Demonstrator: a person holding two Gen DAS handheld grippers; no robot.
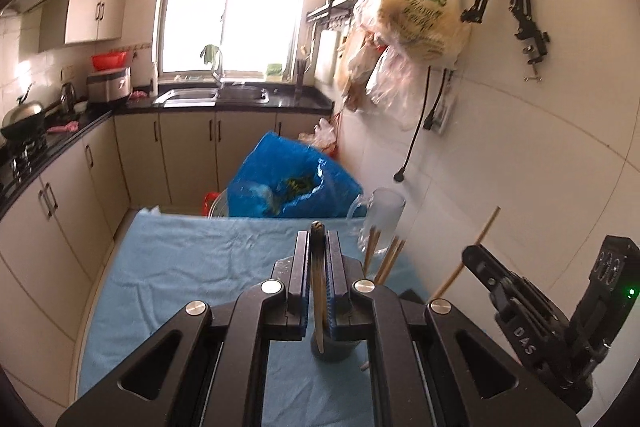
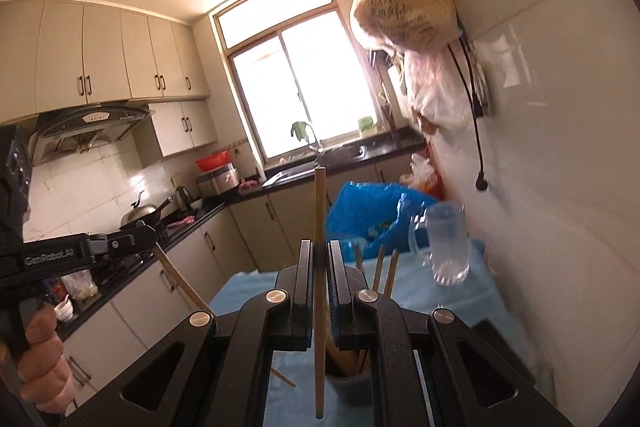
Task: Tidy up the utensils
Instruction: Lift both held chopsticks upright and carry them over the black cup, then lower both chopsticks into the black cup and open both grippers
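My left gripper [image 1: 318, 239] is shut on a wooden chopstick [image 1: 319, 291] with a dark tip, held above a dark cup [image 1: 336, 349] on the blue cloth. Several more chopsticks [image 1: 386, 259] stick up out of that cup. My right gripper [image 2: 320, 247] is shut on a light chopstick [image 2: 319, 219] that stands nearly upright over the same cup [image 2: 348, 373]. Each view shows the other tool: the right gripper [image 1: 470, 253] clamps its chopstick [image 1: 482, 235], and the left gripper [image 2: 148, 233] holds a slanted one [image 2: 182, 283]. One loose chopstick [image 2: 282, 377] lies beside the cup.
A glass mug [image 1: 382, 219] stands on the blue-covered table [image 1: 180, 267] near the tiled wall. A blue plastic bag [image 1: 288, 183] sits beyond the table's far edge. Counters with a sink [image 1: 188, 95] and a wok [image 1: 24, 117] run along the left. Bags hang on wall hooks [image 1: 424, 15].
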